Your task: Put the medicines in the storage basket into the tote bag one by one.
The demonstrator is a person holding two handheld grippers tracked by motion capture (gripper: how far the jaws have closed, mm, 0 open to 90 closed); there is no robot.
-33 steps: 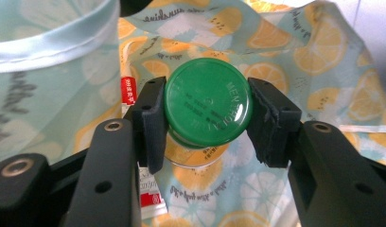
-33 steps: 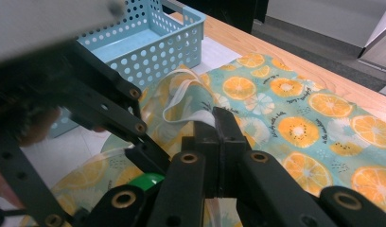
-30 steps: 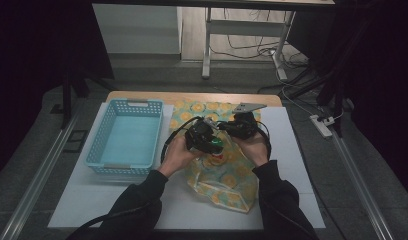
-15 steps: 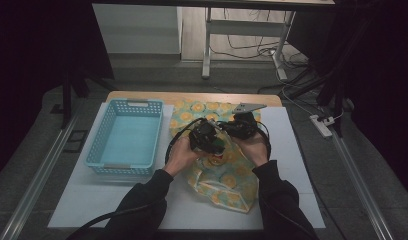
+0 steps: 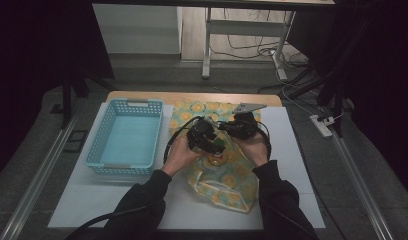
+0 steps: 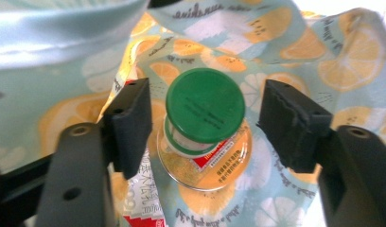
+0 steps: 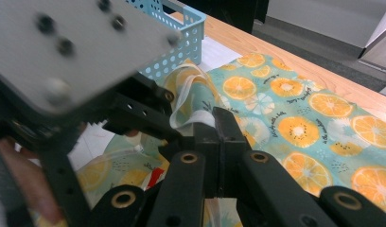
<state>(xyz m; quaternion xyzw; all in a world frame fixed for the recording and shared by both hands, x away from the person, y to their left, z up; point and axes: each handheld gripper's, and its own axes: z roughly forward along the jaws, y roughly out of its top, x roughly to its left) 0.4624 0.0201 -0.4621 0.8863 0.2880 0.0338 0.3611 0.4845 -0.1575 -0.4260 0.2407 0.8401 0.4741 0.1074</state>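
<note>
since a second ago little has shifted: both hands stay close together over the fruit-print bag point(image 5: 224, 175) in the middle of the surface point(image 5: 292, 150), and the left hand point(image 5: 178, 154) has edged slightly toward the right one.

the left tongs point(image 6: 203, 116) stand wide, one jaw on each side of a green-capped bottle point(image 6: 205, 106) without touching it. the bottle lies inside the mouth of the bag, cap toward the camera, with a red and white label showing below the cap. in the high view the left tongs point(image 5: 204, 137) sit just above the bag's open end, and a spot of green shows beside them.

the right tongs point(image 7: 214, 142) are pressed together on a pale strip of the bag's edge point(image 7: 193, 106), lifting it so the mouth is held open. in the high view the right tongs point(image 5: 237, 127) lie just beside the left ones, held by the right hand point(image 5: 254, 147), with the grey three-cornered plate point(image 5: 248, 107) above them.

the bag is light teal with orange and lemon slices printed on it; its far part lies flat toward the wooden back edge of the surface, its near part is crumpled between the forearms.

a light blue basket point(image 5: 127, 137) with perforated walls stands on the white sheet at the left, near the bag but apart from it. in the right gripper view the basket point(image 7: 181, 35) shows behind the left tongs' body.
</note>
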